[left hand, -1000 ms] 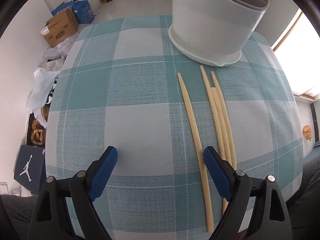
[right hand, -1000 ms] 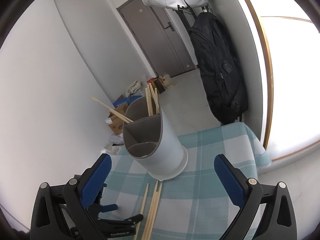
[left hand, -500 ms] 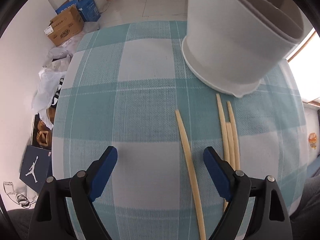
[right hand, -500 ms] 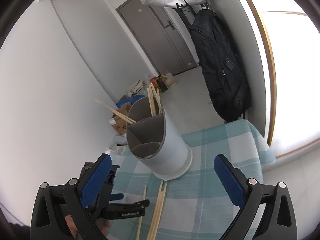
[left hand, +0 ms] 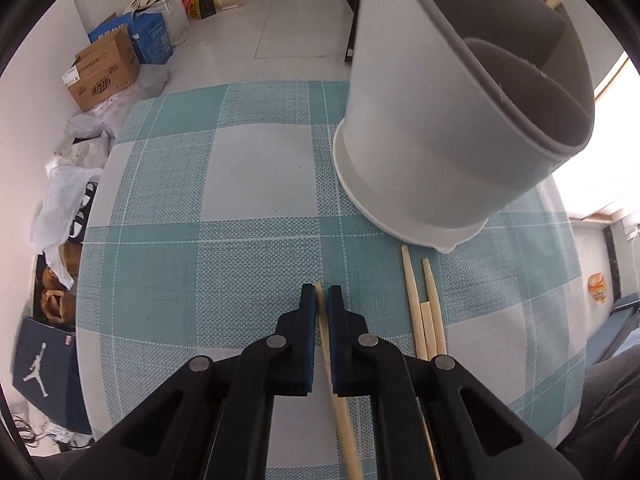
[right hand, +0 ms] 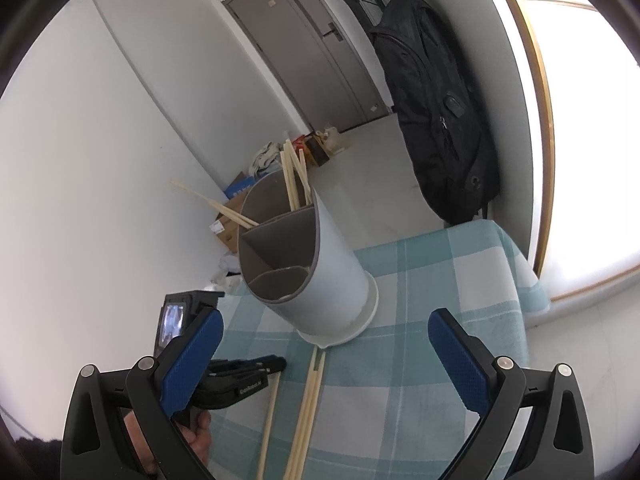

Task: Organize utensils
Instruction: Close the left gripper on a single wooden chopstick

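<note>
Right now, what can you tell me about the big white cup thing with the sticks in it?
The utensil holder is a tall, round tub, white outside and grey inside, likely plastic, with a wider foot. Grey walls split it into compartments. It stands upright on the checked tablecloth. Pale chopsticks lean out of the back compartments; the front one looks empty. More chopsticks lie on the cloth by its foot. No gripper touches it.
</note>
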Available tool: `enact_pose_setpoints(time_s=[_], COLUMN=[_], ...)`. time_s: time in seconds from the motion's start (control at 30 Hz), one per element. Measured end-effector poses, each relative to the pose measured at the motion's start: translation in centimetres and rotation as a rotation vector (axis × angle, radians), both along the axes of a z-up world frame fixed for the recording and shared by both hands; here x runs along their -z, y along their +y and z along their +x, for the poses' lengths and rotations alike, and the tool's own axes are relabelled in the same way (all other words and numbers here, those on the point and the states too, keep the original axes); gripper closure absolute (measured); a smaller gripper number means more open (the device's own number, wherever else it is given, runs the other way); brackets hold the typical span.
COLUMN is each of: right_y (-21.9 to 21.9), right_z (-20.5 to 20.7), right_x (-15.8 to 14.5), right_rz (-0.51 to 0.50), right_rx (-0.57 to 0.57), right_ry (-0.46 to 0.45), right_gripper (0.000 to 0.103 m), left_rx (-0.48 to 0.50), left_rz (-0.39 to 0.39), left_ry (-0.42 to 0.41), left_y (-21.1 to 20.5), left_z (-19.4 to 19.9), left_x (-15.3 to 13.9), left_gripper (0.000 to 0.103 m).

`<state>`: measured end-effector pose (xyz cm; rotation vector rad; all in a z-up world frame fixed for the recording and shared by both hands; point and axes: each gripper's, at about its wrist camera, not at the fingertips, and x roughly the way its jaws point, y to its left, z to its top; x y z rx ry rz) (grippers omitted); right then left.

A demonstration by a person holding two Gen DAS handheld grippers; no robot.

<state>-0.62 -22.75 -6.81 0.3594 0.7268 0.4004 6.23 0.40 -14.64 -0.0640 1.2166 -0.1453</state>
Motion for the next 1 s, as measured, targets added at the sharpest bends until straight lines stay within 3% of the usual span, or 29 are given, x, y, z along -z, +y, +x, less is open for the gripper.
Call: enact_pose_setpoints(time_s=[0.3, 0.37, 0.43, 0.63, 0.8, 0.9, 1.0], right_y=[2.9, 3.7, 4.4, 6.1, 8.3, 9.4, 10.0], right_z=[0.8, 1.0, 1.5, 2.7, 4.0, 5.4, 6.1], right_x=[2.8, 3.5, 4.6, 7.6, 8.5, 9.7, 10.3], right_rz=[-0.091, -0.114, -0.125, -0.156, -0.246, -0.288, -0.326], right_rx=[-0.068, -0.080, -0.102, -0.135, -0.142, -0.117, -0.070], right_ry=[0.113, 0.137, 0.196, 0.342, 0.352, 0.390, 0.392], right_gripper=[0.000, 0.004, 0.021, 0.054, 0.055, 0.071, 0.079], left_rx=[-0.082, -0.081, -0.087, -0.116, -0.155, -0.156, -0.164], left_rz=[-0.106, -0.131, -0.150, -0.228, -0.289, -0.275, -0.269], left_ry=[-0.143, -0.181, -0.216, -0.231, -0.152, -0.114, -0.098], left_y=[2.6, 3.1, 3.4, 5.0, 6.4, 6.7, 7.0], left_z=[-0.5, -0.9, -1.5, -1.1, -0.9, -1.1, -1.3], left_x=[-3.2, -4.2, -4.9, -5.0, -4.2, -4.0, -3.8], left_gripper=[0.102, 0.102, 0.102, 0.102, 0.102, 0.102, 0.100])
